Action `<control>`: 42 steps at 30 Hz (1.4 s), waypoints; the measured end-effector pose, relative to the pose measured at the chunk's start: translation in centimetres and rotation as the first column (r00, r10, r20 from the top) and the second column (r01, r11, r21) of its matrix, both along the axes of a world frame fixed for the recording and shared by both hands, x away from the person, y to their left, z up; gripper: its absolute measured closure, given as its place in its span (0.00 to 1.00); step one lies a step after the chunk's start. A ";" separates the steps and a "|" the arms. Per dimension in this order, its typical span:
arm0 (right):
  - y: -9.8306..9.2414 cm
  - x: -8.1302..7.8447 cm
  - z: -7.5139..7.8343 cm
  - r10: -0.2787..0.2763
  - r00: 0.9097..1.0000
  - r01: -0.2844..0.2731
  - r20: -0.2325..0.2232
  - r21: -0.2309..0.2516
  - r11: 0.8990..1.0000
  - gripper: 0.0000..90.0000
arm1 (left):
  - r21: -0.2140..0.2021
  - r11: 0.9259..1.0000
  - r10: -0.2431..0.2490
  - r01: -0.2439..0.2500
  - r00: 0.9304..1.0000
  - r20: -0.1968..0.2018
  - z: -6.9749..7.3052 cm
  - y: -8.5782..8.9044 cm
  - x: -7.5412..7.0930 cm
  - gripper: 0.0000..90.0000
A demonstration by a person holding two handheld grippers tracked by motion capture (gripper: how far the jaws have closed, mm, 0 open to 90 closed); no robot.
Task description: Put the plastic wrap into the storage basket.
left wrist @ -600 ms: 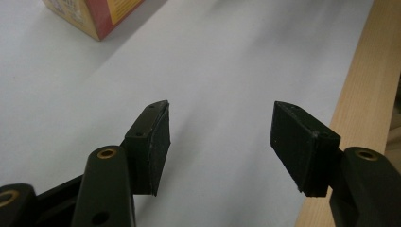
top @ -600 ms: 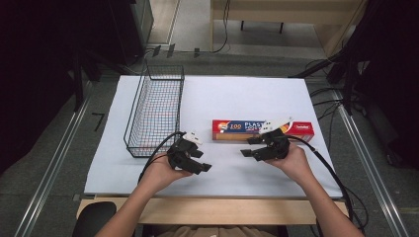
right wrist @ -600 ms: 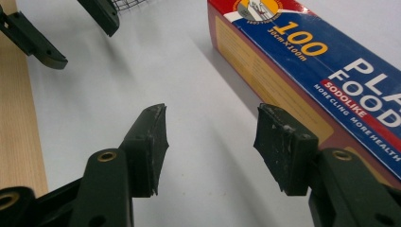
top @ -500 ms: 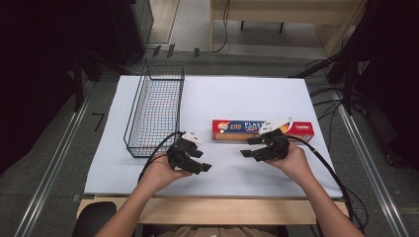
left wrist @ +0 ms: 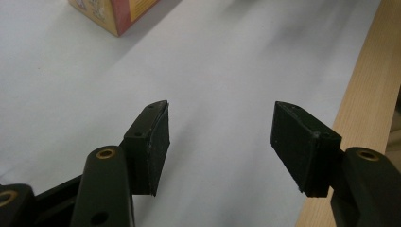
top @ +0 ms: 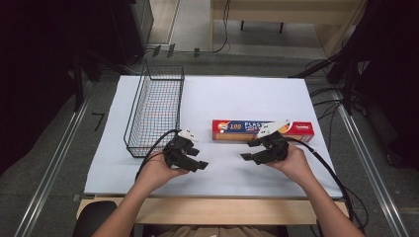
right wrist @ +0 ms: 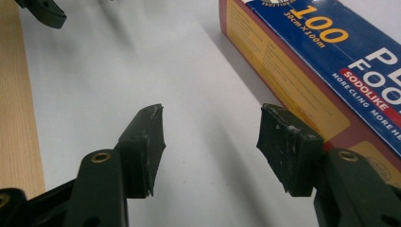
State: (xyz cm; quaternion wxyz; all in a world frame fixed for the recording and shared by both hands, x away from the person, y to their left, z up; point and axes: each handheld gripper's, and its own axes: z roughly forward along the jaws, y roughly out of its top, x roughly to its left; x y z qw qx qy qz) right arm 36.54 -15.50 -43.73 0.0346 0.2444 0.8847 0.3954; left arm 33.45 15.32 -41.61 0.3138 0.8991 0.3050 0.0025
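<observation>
White surface (top: pixel 237 98): box (top: pixel 237 130), basket (top: pixel 155 111) left of it. Both tools (top: pixel 200 165) (top: pixel 249 157) agape, empty, before box; grasp likely next.

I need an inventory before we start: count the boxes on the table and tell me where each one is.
1. The box lies flat on the table's right half, just beyond the right gripper and right of the basket, which looks empty. Nothing seems hidden.

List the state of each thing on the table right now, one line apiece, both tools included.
Left tool: open, holding nothing.
Right tool: open, holding nothing, beside the box.
Plastic wrap box: closed, lying flat on the white mat.
Wire basket: upright, empty.
</observation>
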 end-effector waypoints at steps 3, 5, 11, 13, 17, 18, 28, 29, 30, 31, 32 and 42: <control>0.0 0.0 0.0 0.005 1.000 -0.005 0.002 -0.003 1.000 0.47 | 0.009 1.000 -0.010 0.010 1.000 0.004 0.0 -0.2 -0.1 0.43; 0.0 -0.1 -0.1 0.005 1.000 -0.005 0.001 -0.009 1.000 0.47 | 0.009 1.000 -0.012 0.012 1.000 0.003 0.0 -0.2 -0.1 0.43; 0.1 -0.2 -0.2 0.015 1.000 -0.015 -0.001 -0.020 1.000 0.46 | 0.009 1.000 -0.010 0.010 1.000 0.001 0.0 -0.1 0.0 0.42; 0.1 -0.2 -0.2 0.016 1.000 -0.016 -0.001 -0.020 1.000 0.46 | 0.011 1.000 -0.010 0.010 1.000 0.002 0.0 -0.1 0.0 0.42; 0.1 -0.2 -0.2 0.017 1.000 -0.017 0.000 -0.024 1.000 0.46 | 0.009 1.000 -0.009 0.009 1.000 0.005 0.1 -0.1 0.0 0.42; 0.1 -0.1 -0.2 0.018 1.000 -0.018 0.000 -0.024 1.000 0.45 | 0.007 1.000 -0.008 0.008 1.000 0.003 0.1 -0.1 0.0 0.42; 0.1 -0.2 -0.3 0.024 1.000 -0.024 -0.005 -0.031 0.999 0.44 | 0.016 1.000 -0.024 0.024 1.000 0.011 0.2 -0.2 -0.1 0.41; 0.1 -0.2 -0.4 0.024 1.000 -0.025 -0.005 -0.032 0.999 0.44 | 0.014 1.000 -0.025 0.025 1.000 0.012 0.2 -0.2 -0.1 0.41; 0.1 -0.2 -0.4 0.025 1.000 -0.025 -0.004 -0.034 0.999 0.44 | 0.016 1.000 -0.023 0.023 1.000 0.010 0.2 -0.2 -0.1 0.41; 0.1 -0.2 -0.3 0.027 1.000 -0.027 -0.003 -0.035 0.999 0.44 | 0.019 1.000 -0.023 0.023 1.000 0.010 0.1 -0.2 -0.1 0.41; 0.1 -0.2 -0.3 0.029 1.000 -0.029 -0.001 -0.039 0.999 0.44 | 0.022 1.000 -0.022 0.022 1.000 0.010 0.1 -0.2 -0.1 0.41; -1.6 0.4 1.3 0.018 0.999 -0.015 0.036 -0.076 0.997 0.44 | 0.012 1.000 -0.023 0.022 1.000 0.008 0.4 0.2 -0.1 0.40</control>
